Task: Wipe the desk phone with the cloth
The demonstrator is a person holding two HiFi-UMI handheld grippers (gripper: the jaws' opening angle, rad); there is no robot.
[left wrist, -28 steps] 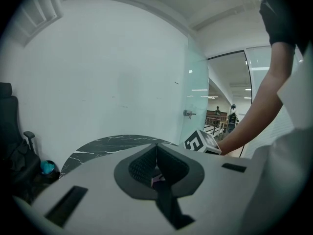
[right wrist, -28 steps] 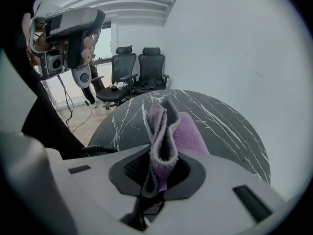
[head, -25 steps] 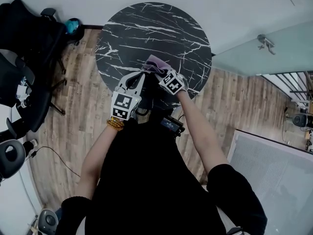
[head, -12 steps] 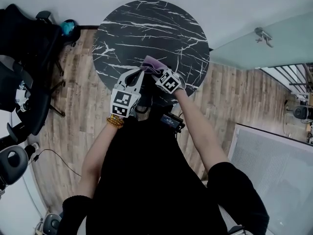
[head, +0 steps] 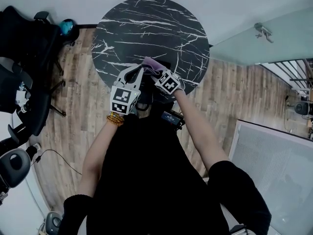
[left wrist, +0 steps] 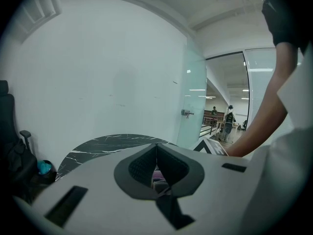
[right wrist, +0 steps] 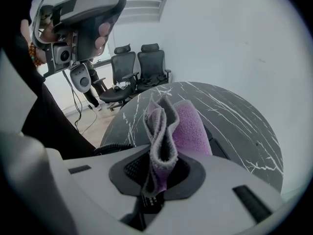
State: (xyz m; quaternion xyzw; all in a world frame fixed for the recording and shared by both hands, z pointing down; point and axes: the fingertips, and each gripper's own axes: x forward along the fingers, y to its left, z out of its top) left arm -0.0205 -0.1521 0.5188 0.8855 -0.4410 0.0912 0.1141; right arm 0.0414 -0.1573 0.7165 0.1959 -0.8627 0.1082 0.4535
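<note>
Two tongs work at the near edge of the round marble table (head: 146, 23), side by side, tips close together.

Right tongs (right wrist: 157, 176): jaws pinching a purple cloth (right wrist: 188, 126). One fold stands up out of the jaws and the rest flops forward, away from me.

Left tongs (left wrist: 156, 150): jaws pressed together at the tips, nothing held. Through the slit lower down I see a sliver of the cloth lying beyond them.

Desk phone (right wrist: 218, 148): dark body directly below and just ahead of the right tongs, mostly covered by the cloth. A few keys show in the gap under those jaws. Its coiled cord (right wrist: 105, 147) runs off to their left. In the head view the phone is lost in the dark patch under both tongs.

Key relation: the phone lies down and forward of the right tongs, which are the nearer pair and carry the cloth. I judge the coming stroke to be a press down and a sweep forward. I cannot tell the phone's long axis; too much is covered.
</note>
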